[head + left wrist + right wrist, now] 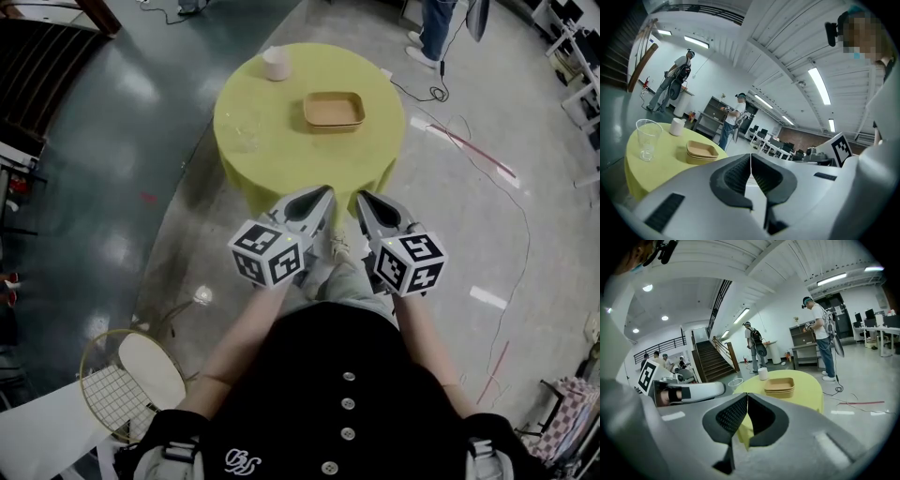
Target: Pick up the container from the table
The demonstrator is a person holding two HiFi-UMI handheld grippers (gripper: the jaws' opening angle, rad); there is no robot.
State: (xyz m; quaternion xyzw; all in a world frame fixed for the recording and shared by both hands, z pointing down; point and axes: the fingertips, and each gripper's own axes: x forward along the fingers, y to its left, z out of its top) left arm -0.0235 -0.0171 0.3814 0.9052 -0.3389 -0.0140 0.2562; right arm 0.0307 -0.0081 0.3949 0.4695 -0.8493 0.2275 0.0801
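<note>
Both left tongs and right tongs are shut, empty. The container is seen at twelve o'clock, well apart, long axis crosswise.

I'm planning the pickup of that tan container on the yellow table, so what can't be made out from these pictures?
Tan container, left gripper view: looks like stacked trays; how many is too small to count.
Clear cup, head view: nearly lost against the yellow tablecloth; its outline barely shows.
White item, head view: too small to tell cup from roll.
Table's base, all views: hidden by the tablecloth.
</note>
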